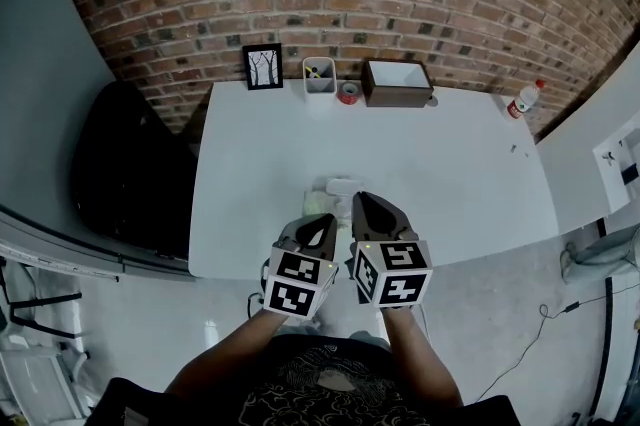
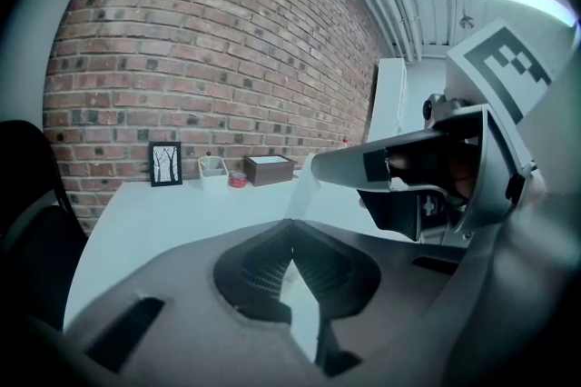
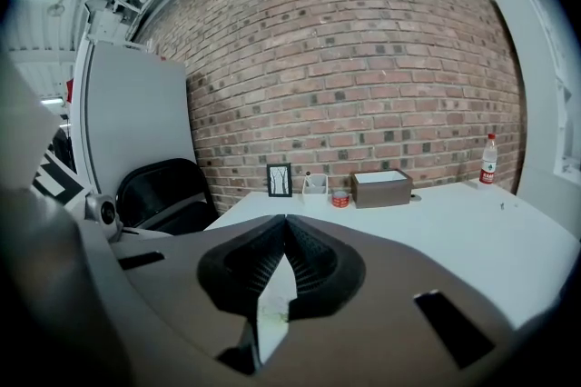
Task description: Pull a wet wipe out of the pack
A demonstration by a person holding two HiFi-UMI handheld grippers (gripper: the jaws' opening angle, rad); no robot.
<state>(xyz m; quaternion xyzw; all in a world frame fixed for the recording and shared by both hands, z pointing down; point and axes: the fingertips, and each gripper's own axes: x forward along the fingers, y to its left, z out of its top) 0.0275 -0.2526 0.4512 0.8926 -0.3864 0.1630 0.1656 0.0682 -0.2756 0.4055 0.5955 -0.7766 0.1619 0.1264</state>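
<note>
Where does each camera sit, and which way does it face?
Head view: on the person's head, steeply down at the white table; forearms, left gripper, right gripper show.
Left gripper view: on that gripper, along its shut jaws toward the brick wall; right gripper at right.
Right gripper view: likewise, along its shut jaws toward the wall.
Both gripper views share the picture frame, brown box.

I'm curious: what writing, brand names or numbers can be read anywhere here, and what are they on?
Nothing here is clear enough to quote.
Bottle, red label: too small to read.
Wipe pack: mostly hidden, no print legible.
Left marker cube and right marker cube: black-and-white square patterns, not letters.
Framed picture: bare trees, no words.
</note>
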